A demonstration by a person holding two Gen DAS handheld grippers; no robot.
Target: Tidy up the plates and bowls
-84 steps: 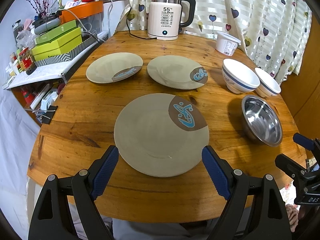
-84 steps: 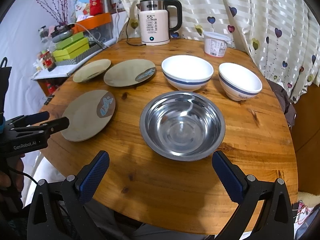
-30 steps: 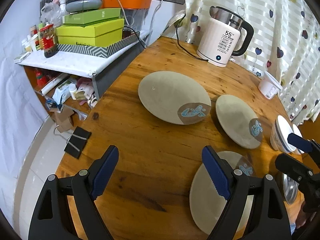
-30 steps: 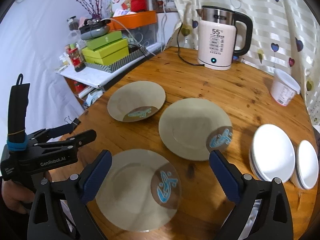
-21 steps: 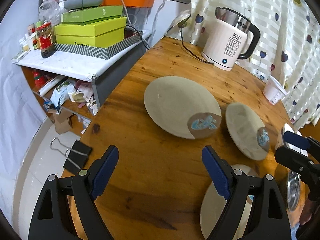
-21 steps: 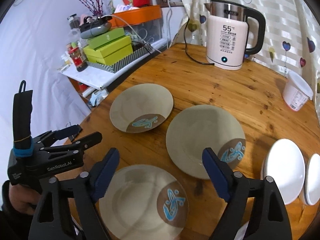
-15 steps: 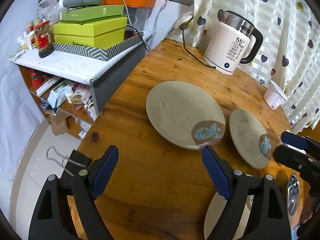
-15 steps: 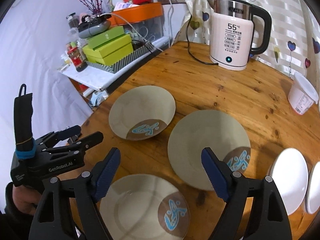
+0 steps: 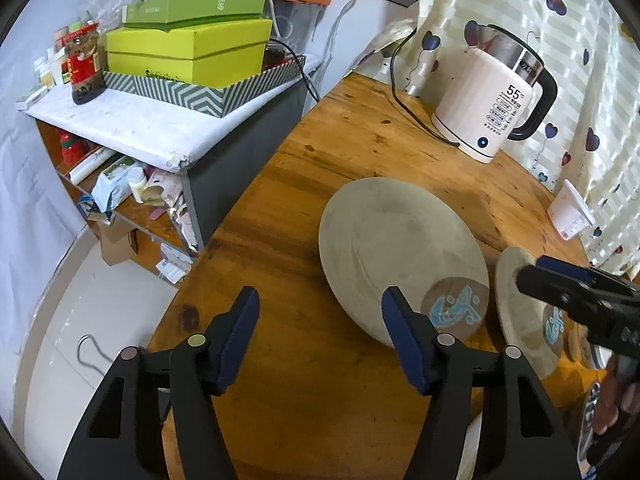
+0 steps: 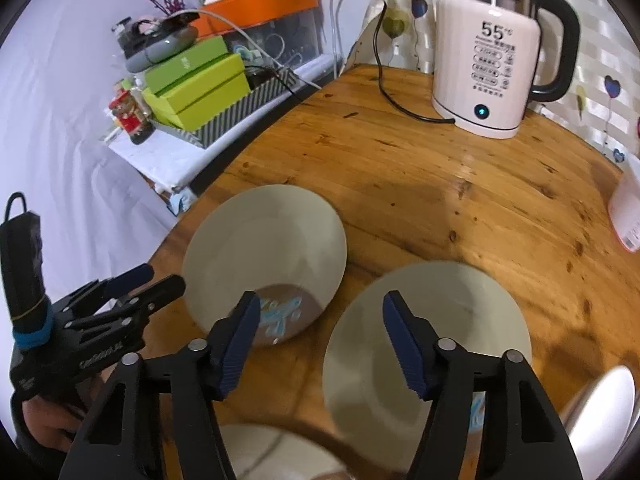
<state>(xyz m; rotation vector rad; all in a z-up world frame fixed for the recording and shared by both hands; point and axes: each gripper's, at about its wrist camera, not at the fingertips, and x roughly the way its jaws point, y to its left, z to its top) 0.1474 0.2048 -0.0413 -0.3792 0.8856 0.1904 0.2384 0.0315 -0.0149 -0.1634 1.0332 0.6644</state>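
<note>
Three beige plates with a blue motif lie on the round wooden table (image 9: 360, 128). In the left wrist view the far left plate (image 9: 400, 252) lies just past my left gripper (image 9: 320, 312), whose right finger overlaps its near rim. Its jaws are closing, with only bare wood between them. A second plate (image 9: 524, 312) lies under my right gripper (image 9: 568, 280). In the right wrist view my right gripper (image 10: 320, 312) hovers over the gap between the left plate (image 10: 264, 248) and the second plate (image 10: 432, 332), jaws closing on nothing. The third plate (image 10: 260, 452) and a white bowl (image 10: 600, 412) show at the bottom.
A white kettle (image 9: 492, 108) with its cord stands at the table's back, a white tub (image 9: 572, 216) to its right. Left of the table is a low shelf (image 9: 132, 128) with green boxes (image 9: 188, 52) and jars. The table's left edge drops to the floor.
Both grippers have moved forward and to the left, toward the far left plate. Both sets of jaws have narrowed. The bowls have slid toward the right edge of view.
</note>
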